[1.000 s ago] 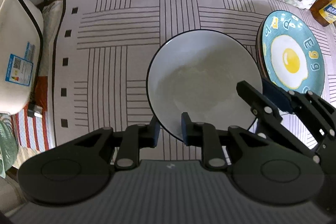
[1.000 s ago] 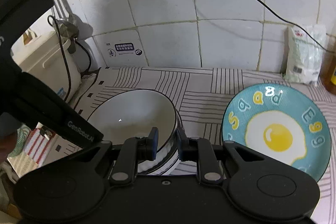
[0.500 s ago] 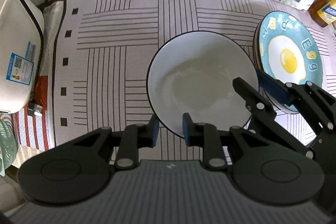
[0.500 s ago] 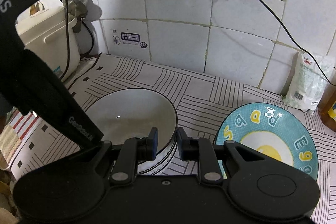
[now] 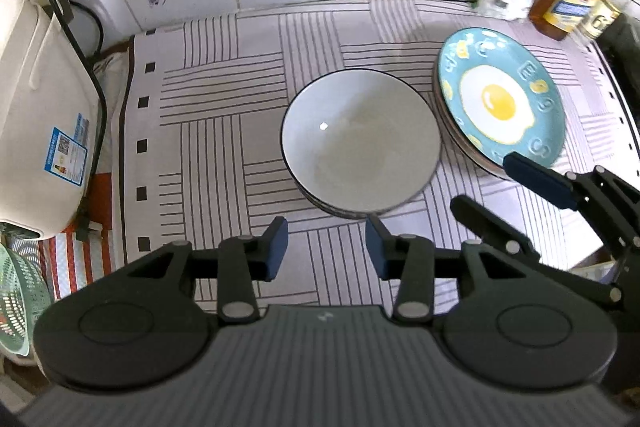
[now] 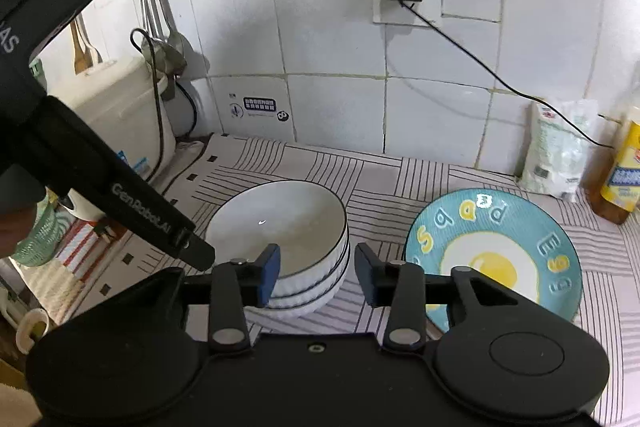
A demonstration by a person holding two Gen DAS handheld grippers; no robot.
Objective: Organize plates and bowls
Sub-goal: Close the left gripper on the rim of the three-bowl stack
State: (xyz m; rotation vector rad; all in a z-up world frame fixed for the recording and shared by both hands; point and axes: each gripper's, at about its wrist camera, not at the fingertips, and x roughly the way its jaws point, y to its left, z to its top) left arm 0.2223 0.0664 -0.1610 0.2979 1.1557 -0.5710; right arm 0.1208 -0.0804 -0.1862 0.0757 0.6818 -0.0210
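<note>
Bowls: stack of white ribbed ceramic bowls with dark rims (image 5: 362, 143) at mid-desk, on the striped grey-and-white cloth (image 5: 224, 131)
Plates: teal fried-egg plate (image 5: 500, 95) tops a stack just right of the bowls
Left claw (image 5: 326, 247): jaws opening; nothing between them; just short of the bowls
Right claw (image 6: 316, 273): jaws opening; released; bowl stack beyond its pads

**Bowls and plate side by side on the striped cloth**

The right gripper (image 6: 316, 273) is opening, its jaws empty, above stacked white bowls (image 6: 280, 223). The egg plate (image 6: 494, 255) lies just beside them. The left gripper (image 6: 120, 195) reaches in from the left.
</note>
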